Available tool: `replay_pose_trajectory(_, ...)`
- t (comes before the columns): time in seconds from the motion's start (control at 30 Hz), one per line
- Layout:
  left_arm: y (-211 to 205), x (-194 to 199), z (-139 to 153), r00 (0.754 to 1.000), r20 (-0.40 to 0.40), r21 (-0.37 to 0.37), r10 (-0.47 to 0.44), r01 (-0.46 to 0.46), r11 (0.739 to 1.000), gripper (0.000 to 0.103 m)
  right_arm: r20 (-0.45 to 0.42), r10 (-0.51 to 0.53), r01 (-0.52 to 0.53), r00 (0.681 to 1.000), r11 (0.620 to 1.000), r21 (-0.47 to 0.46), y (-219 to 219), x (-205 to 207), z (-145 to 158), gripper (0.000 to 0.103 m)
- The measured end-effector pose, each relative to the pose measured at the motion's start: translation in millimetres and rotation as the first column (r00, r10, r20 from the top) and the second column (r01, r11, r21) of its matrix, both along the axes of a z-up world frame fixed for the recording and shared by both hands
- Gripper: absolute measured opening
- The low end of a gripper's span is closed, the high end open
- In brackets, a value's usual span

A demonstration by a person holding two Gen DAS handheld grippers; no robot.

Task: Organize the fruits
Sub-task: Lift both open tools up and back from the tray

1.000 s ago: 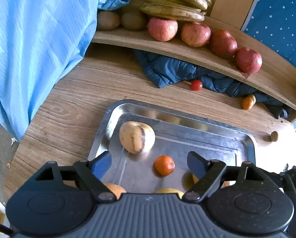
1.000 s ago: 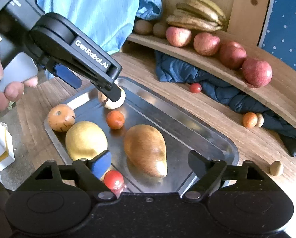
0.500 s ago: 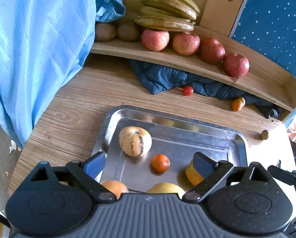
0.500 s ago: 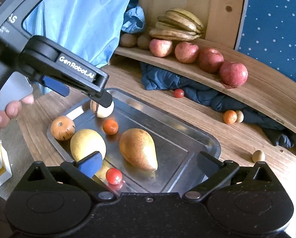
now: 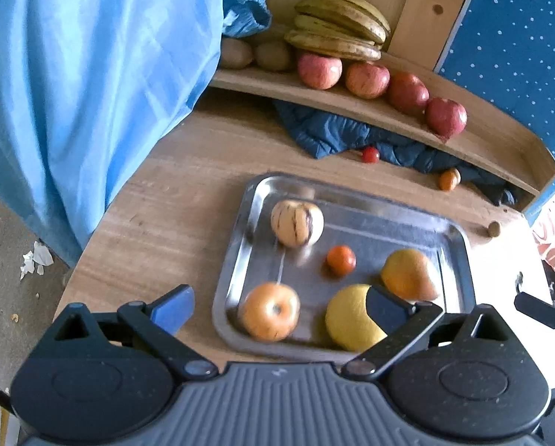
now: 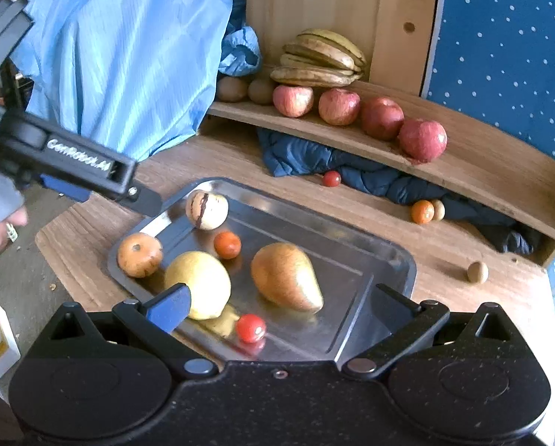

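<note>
A steel tray (image 5: pixel 459 245) (image 6: pixel 396 260) on the wooden table holds a striped pale melon (image 5: pixel 296 223) (image 6: pixel 207 210), a small orange (image 5: pixel 340 259) (image 6: pixel 227 244), a round orange fruit (image 5: pixel 272 310) (image 6: pixel 140 254), a yellow fruit (image 5: pixel 348 317) (image 6: pixel 203 282), a brown pear (image 5: pixel 407 274) (image 6: pixel 285 275) and a red tomato (image 6: pixel 250 327). My left gripper (image 5: pixel 279 308) is open and empty above the tray's near edge. My right gripper (image 6: pixel 277 306) is open and empty over the tray's near side.
A curved wooden shelf (image 5: pixel 493 141) (image 6: pixel 500 171) holds bananas (image 6: pixel 316 59), several red apples (image 6: pixel 381 117) and kiwis (image 6: pixel 233 88). A dark blue cloth (image 6: pixel 370 176), a tomato (image 6: pixel 331 178), a small orange (image 6: pixel 422 211) and a nut (image 6: pixel 477 272) lie on the table. Light blue fabric (image 5: pixel 73 74) hangs left.
Both grippers have pulled back and up from the tray, so more of the tray and its fruit shows. The left gripper's jaws have spread wider.
</note>
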State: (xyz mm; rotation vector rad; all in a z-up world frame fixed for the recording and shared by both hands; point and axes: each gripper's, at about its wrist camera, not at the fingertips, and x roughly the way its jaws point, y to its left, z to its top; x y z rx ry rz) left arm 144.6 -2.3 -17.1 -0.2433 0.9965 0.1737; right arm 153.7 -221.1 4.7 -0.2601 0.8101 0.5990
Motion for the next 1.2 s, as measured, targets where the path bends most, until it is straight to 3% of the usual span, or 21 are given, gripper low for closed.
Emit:
replay_pose_trajectory(0.6, 15.8, -50.8, -16.2, 0.993, -0.069, -0.024, -0.096, 0.095, 0.995, 0.102, -0.046, -0.083, 0.079, 0.996, 0.994, -0.072, 31.8, -69.9, -6.3, 0.102)
replay_pose_trajectory(1.2, -13.2, -27.5, -26.3, 0.983, -0.108, -0.026, -0.151, 0.149, 0.989, 0.102, -0.089, -0.18, 0.167, 0.98, 0.977, -0.132, 11.4, -56.4, -18.7, 0.102)
